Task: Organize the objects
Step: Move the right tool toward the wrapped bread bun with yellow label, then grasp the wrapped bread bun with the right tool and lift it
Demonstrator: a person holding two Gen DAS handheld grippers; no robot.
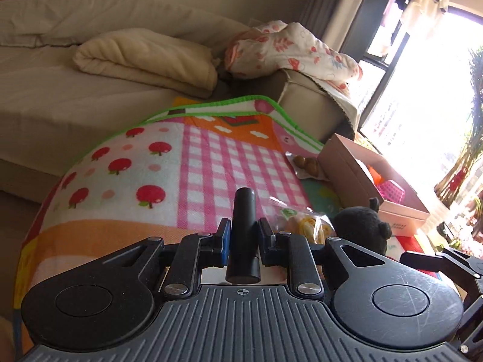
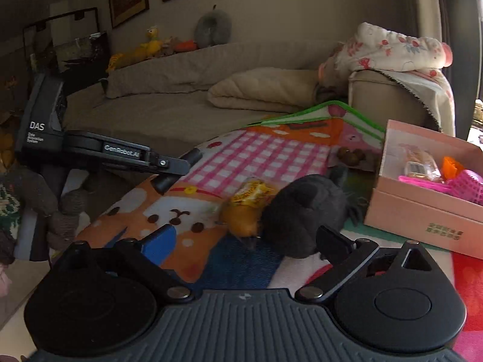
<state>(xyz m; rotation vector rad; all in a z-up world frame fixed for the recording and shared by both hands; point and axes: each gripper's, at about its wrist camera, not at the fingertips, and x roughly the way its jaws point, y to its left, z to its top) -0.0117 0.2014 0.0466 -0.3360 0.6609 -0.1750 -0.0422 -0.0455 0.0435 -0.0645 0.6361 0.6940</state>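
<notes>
Two tools are in view, along with one black cylinder, one black plush toy, one wrapped snack packet, one clear pack of brown round pieces and one pink box, all on or over a patchwork blanket [image 1: 193, 163] covering the surface. The left tool [image 1: 243, 236] is closed tight on the black cylinder [image 1: 244, 235], a smooth matte tube with a flat end, held upright between the blue-padded fingers, well to the left of the pink box [image 2: 422, 211]. The right tool [image 2: 246, 241] is spread wide and holds nothing; it hangs just before the black plush toy [image 2: 305, 211], which lies touching the yellow-wrapped snack packet [image 2: 249, 202], left of the box. The brown pieces [image 2: 351, 154] lie beside the box's far left corner.
</notes>
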